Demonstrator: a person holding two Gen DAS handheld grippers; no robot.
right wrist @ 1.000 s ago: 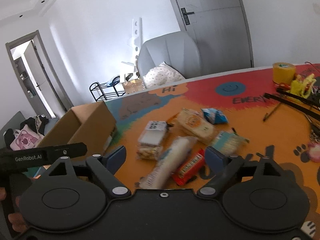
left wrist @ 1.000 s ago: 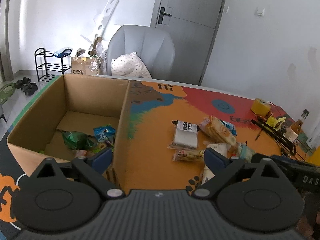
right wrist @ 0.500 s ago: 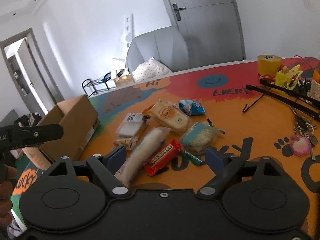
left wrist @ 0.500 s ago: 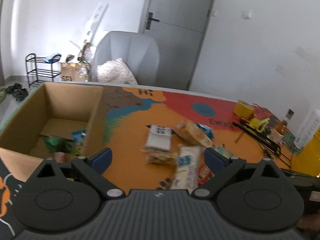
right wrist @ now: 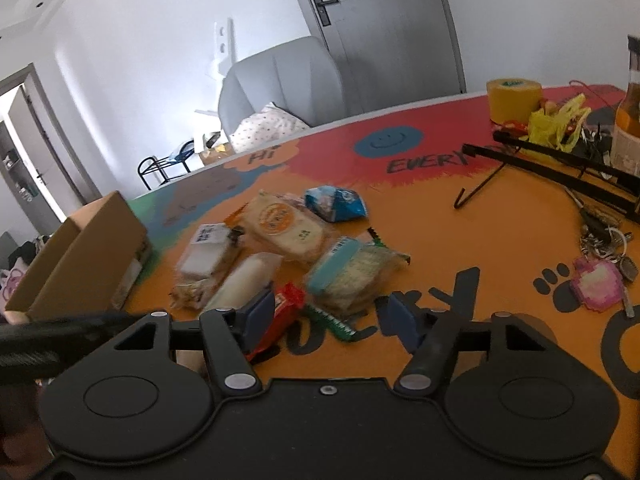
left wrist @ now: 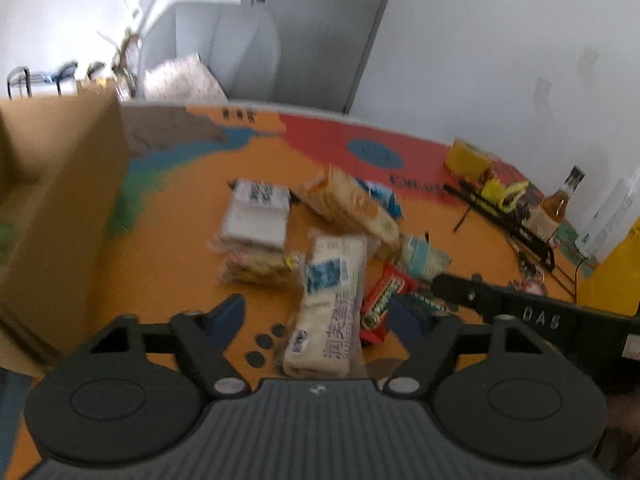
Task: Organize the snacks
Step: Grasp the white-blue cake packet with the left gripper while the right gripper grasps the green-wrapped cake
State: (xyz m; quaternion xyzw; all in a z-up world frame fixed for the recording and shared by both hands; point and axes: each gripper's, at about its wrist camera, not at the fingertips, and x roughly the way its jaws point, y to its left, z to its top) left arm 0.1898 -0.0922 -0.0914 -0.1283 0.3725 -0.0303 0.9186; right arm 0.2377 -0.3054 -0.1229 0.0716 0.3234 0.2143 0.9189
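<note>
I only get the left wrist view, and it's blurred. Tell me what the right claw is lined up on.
Observer: The right claw is closing over a thin green serrated wrapper; the pads press nothing yet.
Operator: Name its neighbours.
Observer: A red candy bar sits against the claw's left finger.
Operator: And ahead.
Observer: A pale-blue clear-wrapped cracker pack lies just beyond the gap.

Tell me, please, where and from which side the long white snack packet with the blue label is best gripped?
Probably across the middle of the long white packet, from above at the near end. It lies flat, pointing away from the left tool, so its narrow width fits between the closing jaws, which do not press it yet. The red bar touches its right edge, so that side is tight.
</note>
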